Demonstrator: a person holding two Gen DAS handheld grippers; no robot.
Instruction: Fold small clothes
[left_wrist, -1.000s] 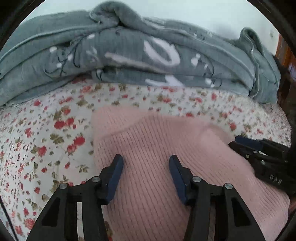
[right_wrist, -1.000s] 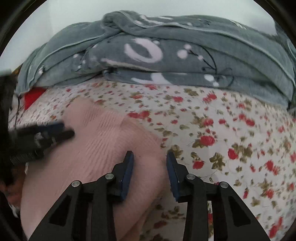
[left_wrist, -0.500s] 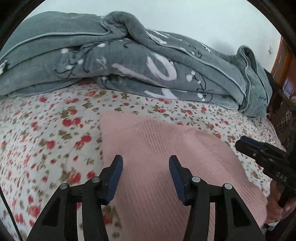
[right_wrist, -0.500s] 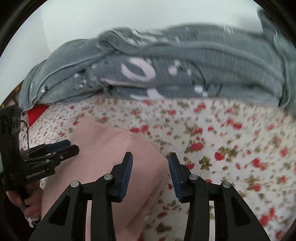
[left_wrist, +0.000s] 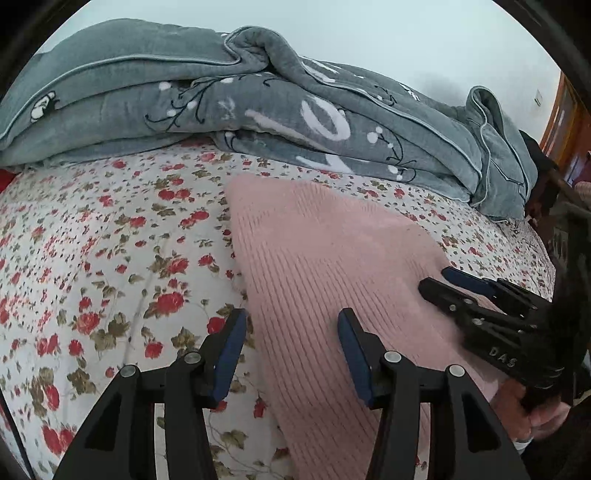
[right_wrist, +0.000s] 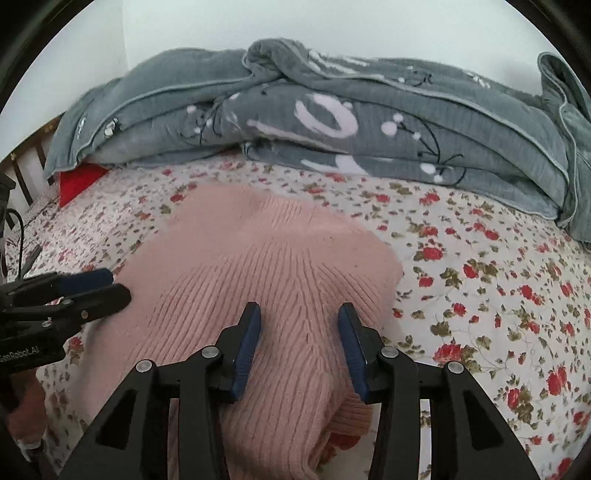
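Note:
A pink ribbed knit sweater (left_wrist: 325, 258) lies folded on the flowered bed sheet (left_wrist: 110, 258). My left gripper (left_wrist: 291, 325) hovers open over the sweater's left edge, one finger above the sheet and the other above the knit. In the right wrist view the same sweater (right_wrist: 266, 258) fills the middle, a folded edge bunched at the near end. My right gripper (right_wrist: 300, 314) hangs open above its near right part, nothing pinched between the pads. Each gripper shows in the other's view: the right gripper (left_wrist: 443, 280) at the sweater's right side, the left gripper (right_wrist: 110, 286) at its left side.
A thick grey blanket (left_wrist: 258, 110) with white markings is piled along the far side of the bed against the wall. A red item (right_wrist: 79, 181) peeks from under its left end beside a wooden bed frame (right_wrist: 26, 166). Wooden furniture (left_wrist: 565, 122) stands at the far right.
Both grippers have drawn back and up from the sweater, so more of it and the bed shows. The right jaws stand a little wider. The sweater lies still.

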